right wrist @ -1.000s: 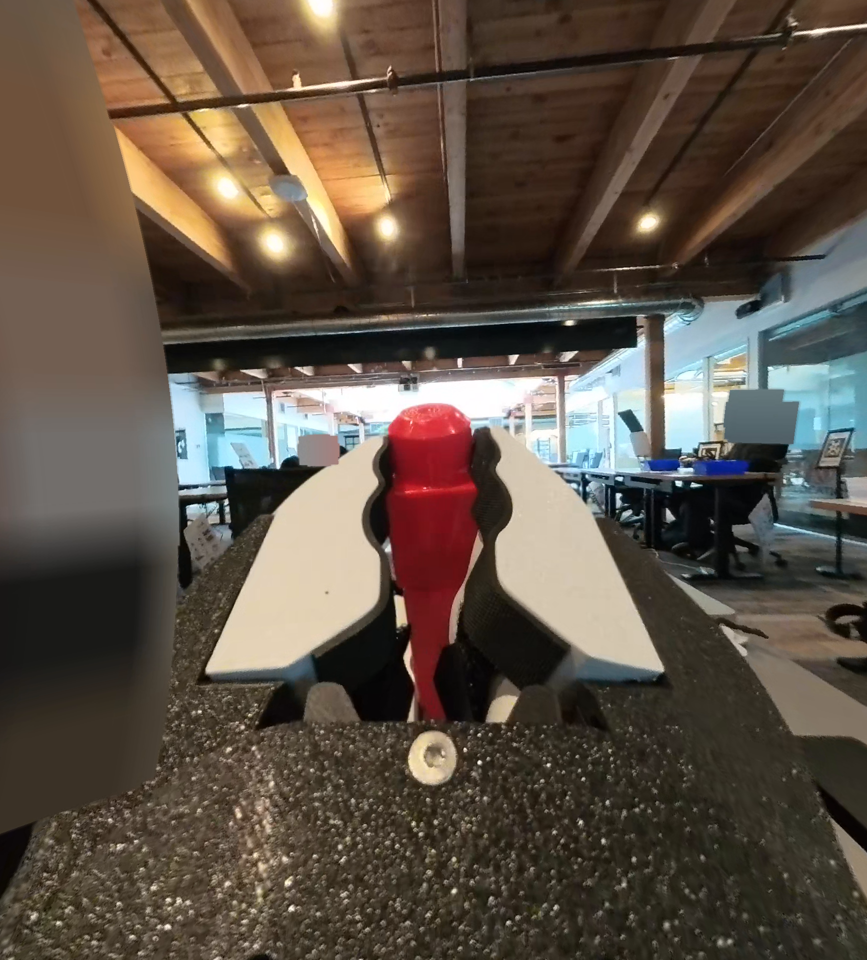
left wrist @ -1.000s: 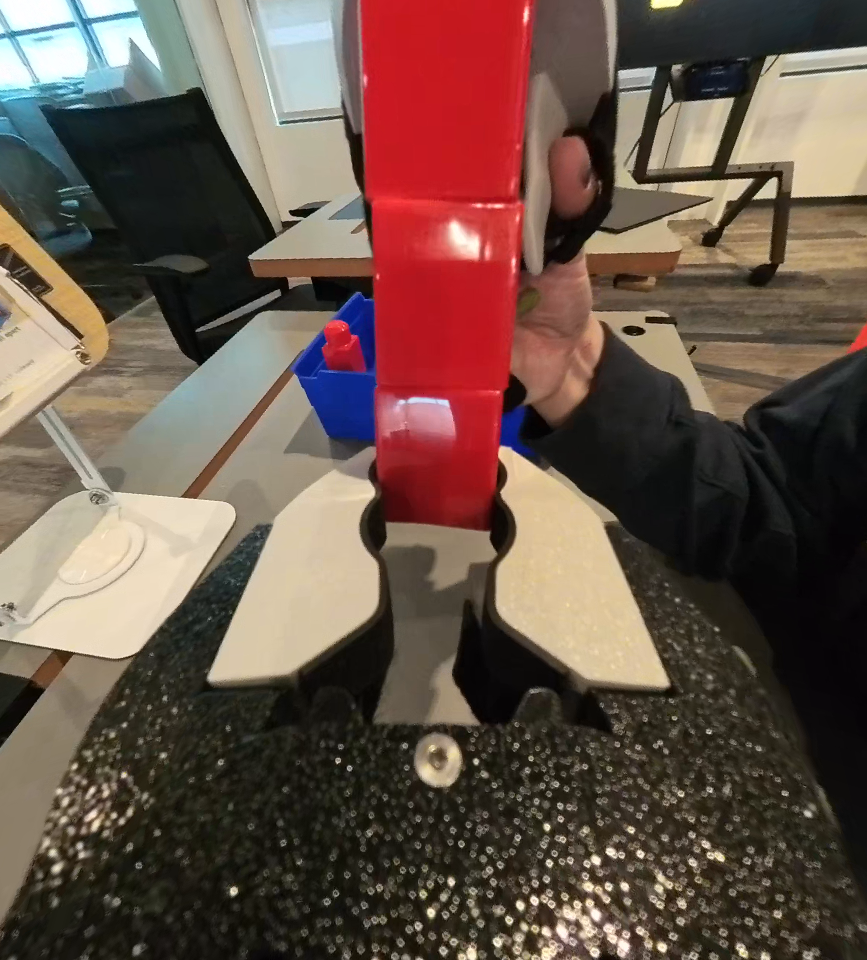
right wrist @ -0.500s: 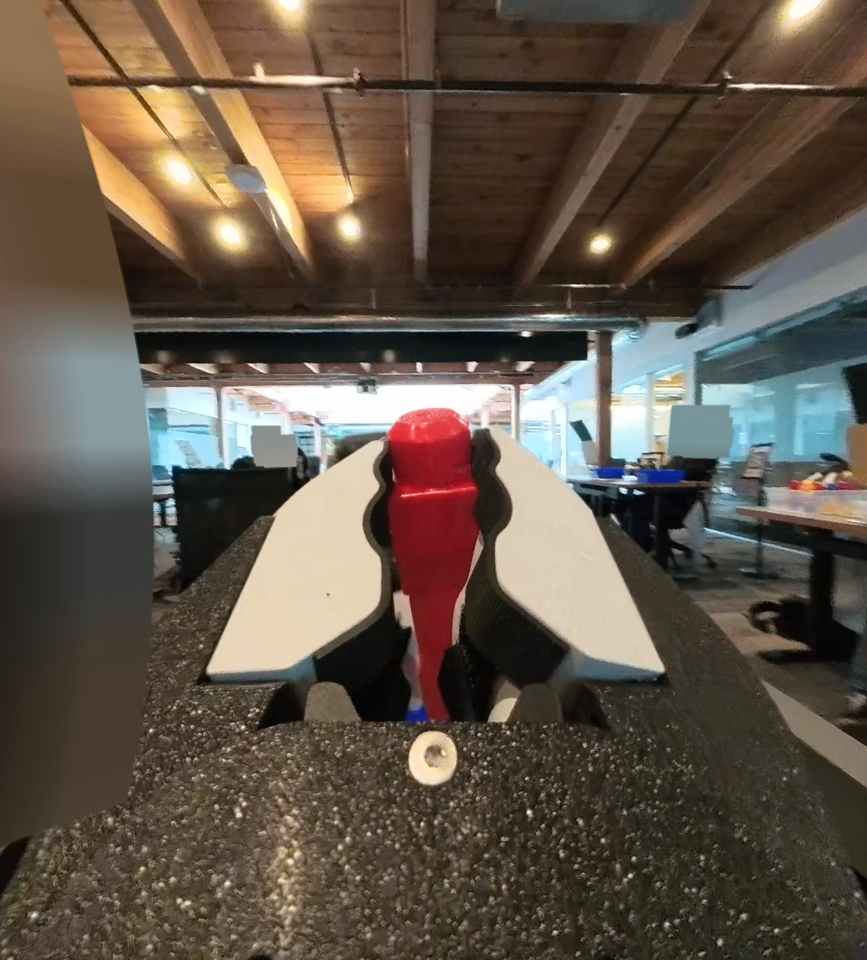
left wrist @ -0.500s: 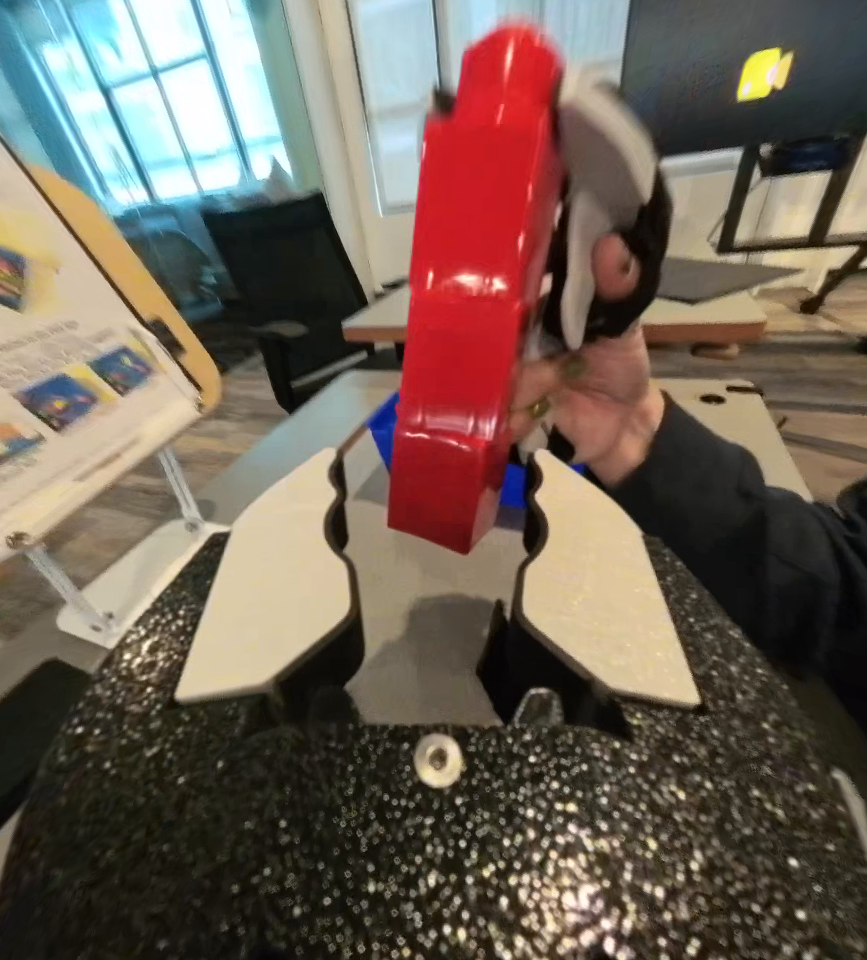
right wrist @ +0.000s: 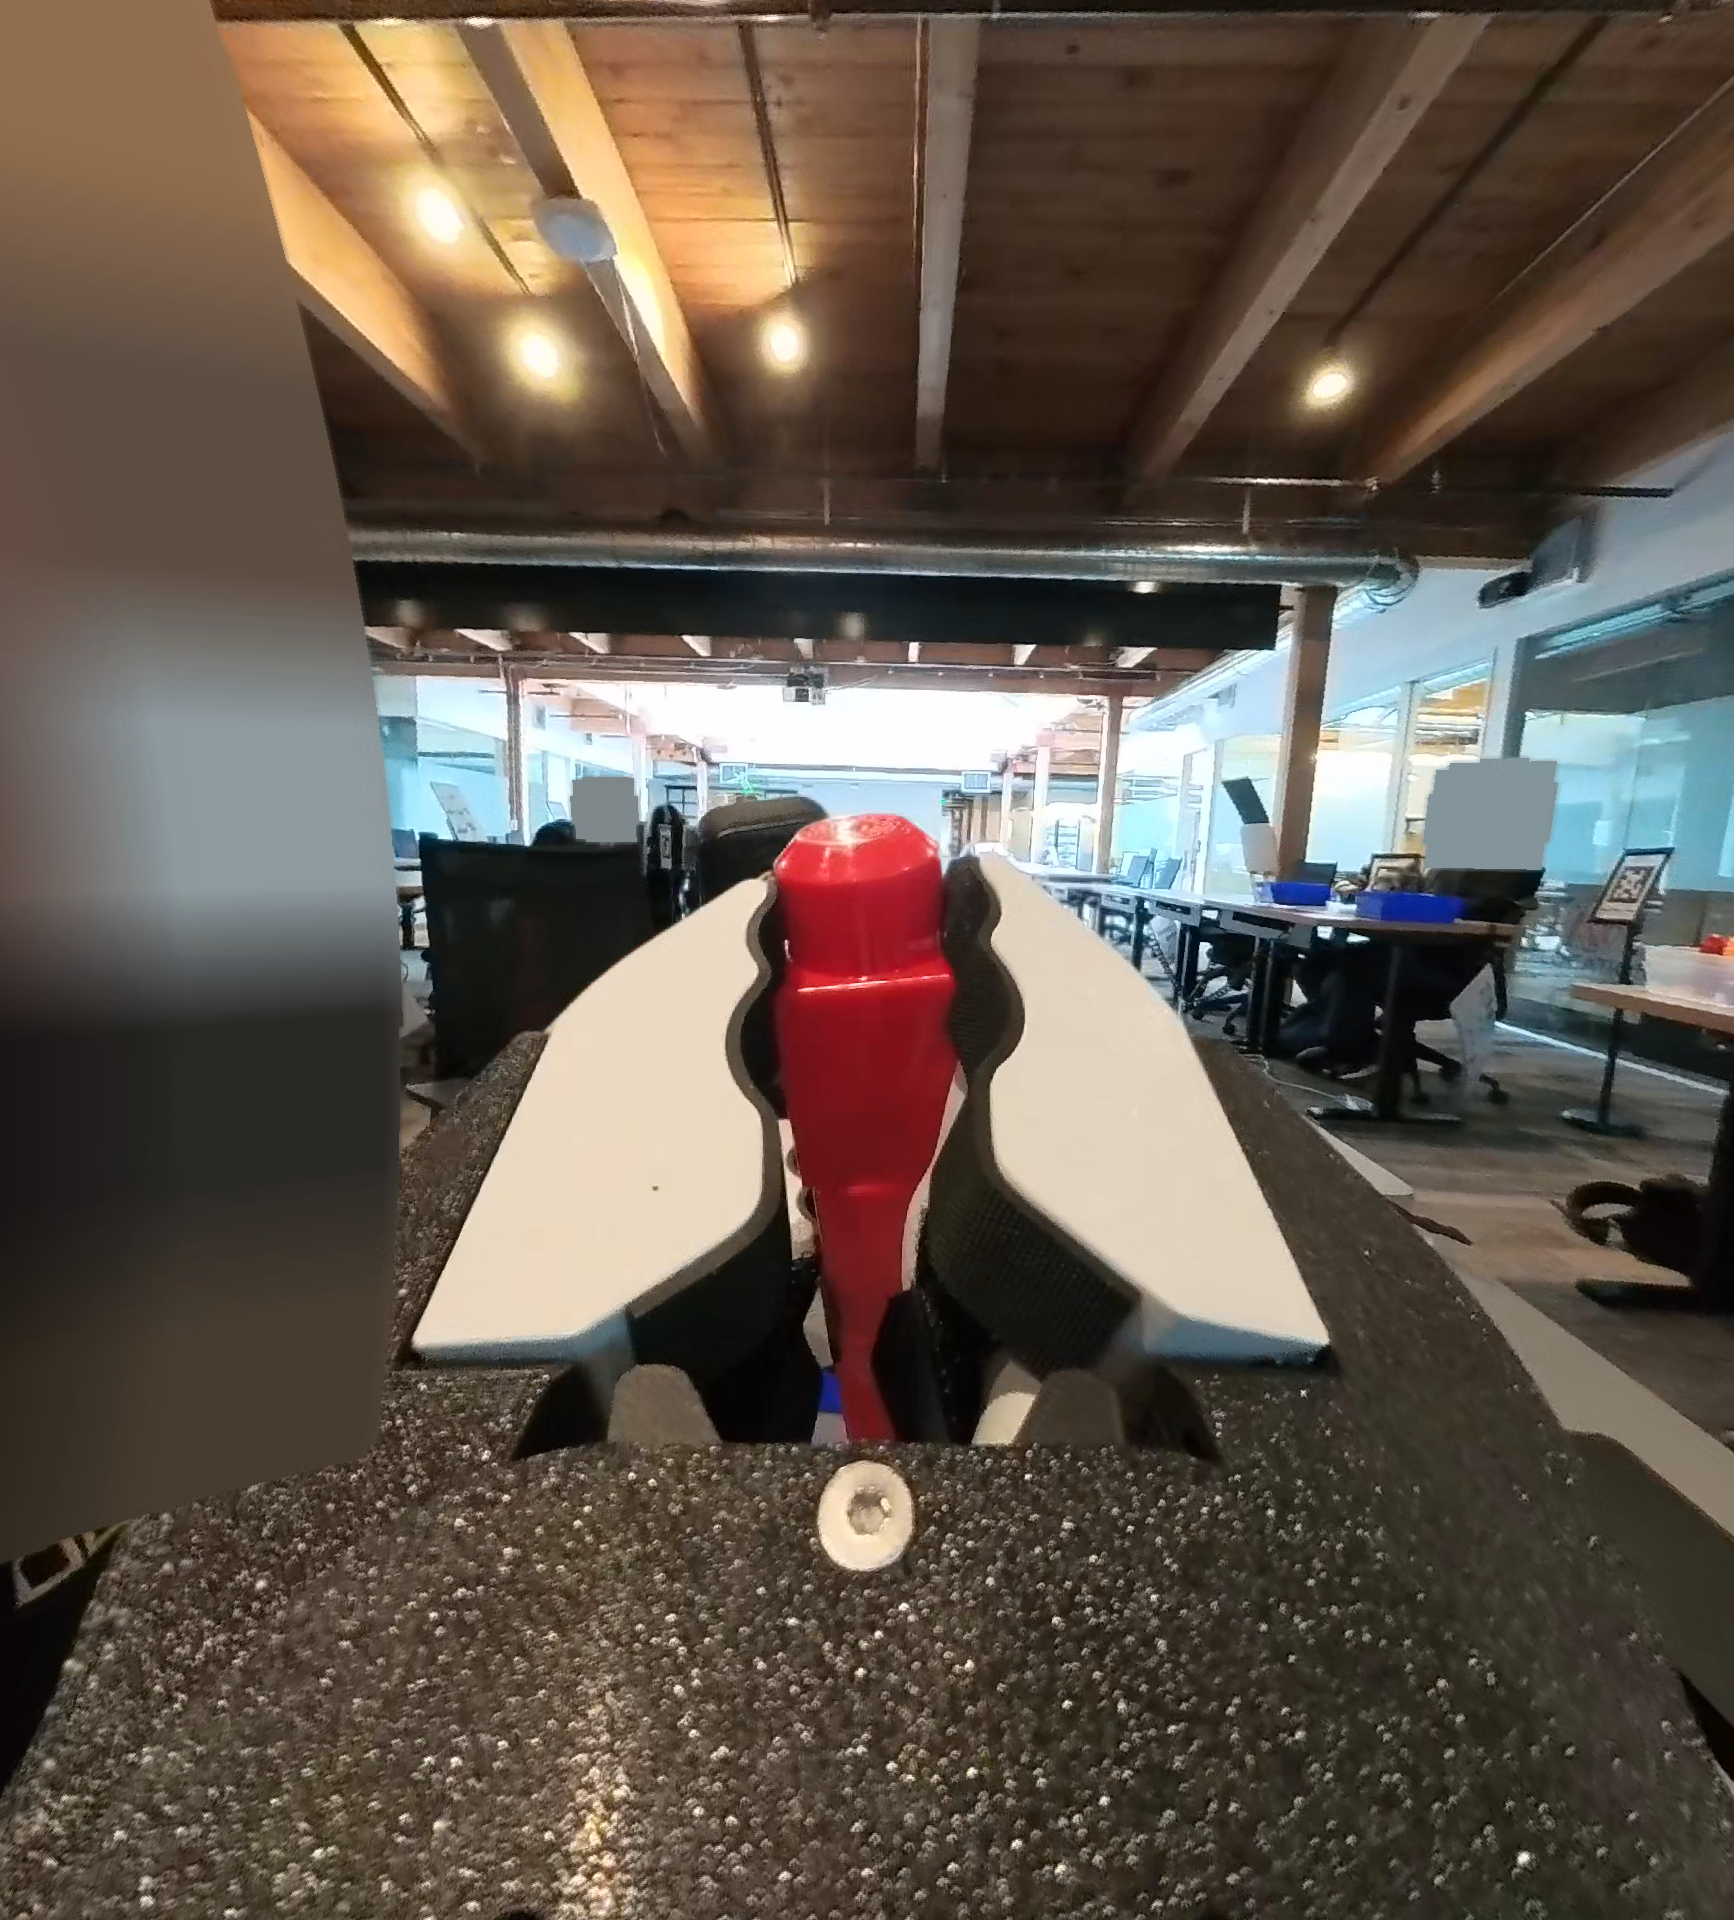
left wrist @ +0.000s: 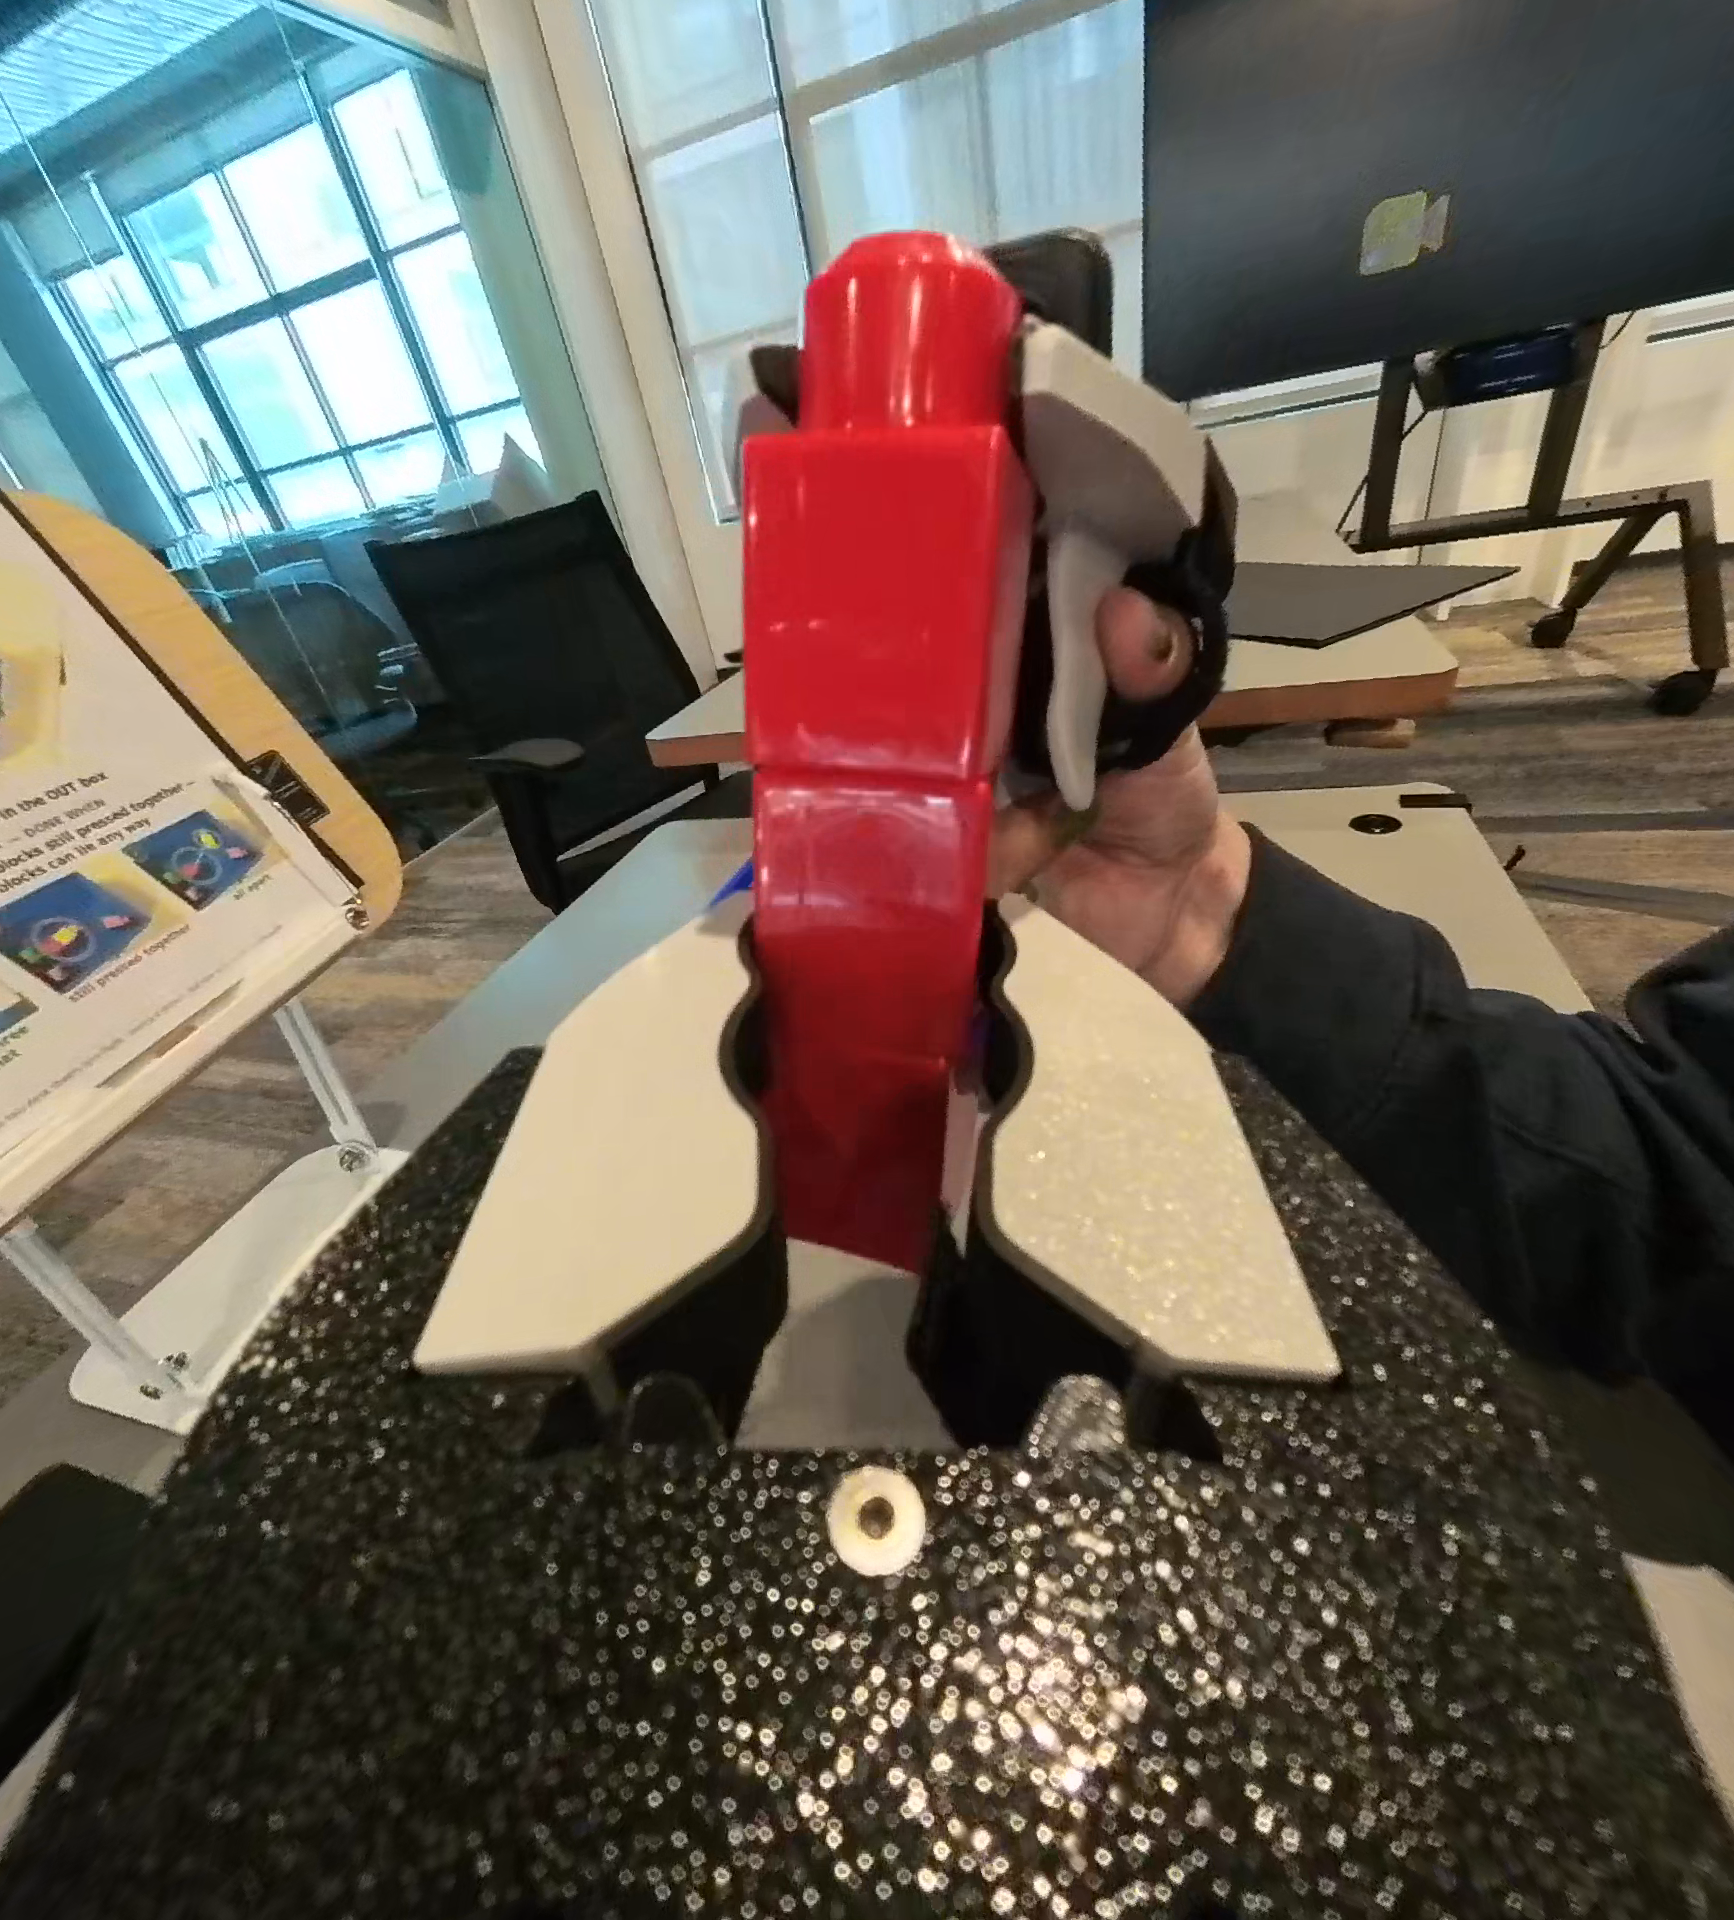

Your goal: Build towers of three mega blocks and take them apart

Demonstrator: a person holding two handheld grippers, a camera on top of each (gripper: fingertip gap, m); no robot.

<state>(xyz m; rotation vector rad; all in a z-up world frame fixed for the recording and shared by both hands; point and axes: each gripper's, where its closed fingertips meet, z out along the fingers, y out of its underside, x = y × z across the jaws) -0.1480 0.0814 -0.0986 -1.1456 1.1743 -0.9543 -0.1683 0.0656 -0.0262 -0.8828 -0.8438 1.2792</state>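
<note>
While right gripper (right wrist: 858, 997) is pinching top block of red tower (left wrist: 868, 727) held in air above table (left wrist: 1362, 842), left gripper (left wrist: 868, 1049) is closing around bottom block, jaws flanking it, contact unclear. Judging teardown under way: squeezing bottom block squarely, then bending sideways at seam rather than pulling straight, keeping right grip firm to avoid dropping blocks.

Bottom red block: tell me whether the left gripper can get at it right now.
Probably yes. The bottom block of the red tower already sits between the left gripper's fingers, nothing blocking. The right gripper holds only the top block.
</note>
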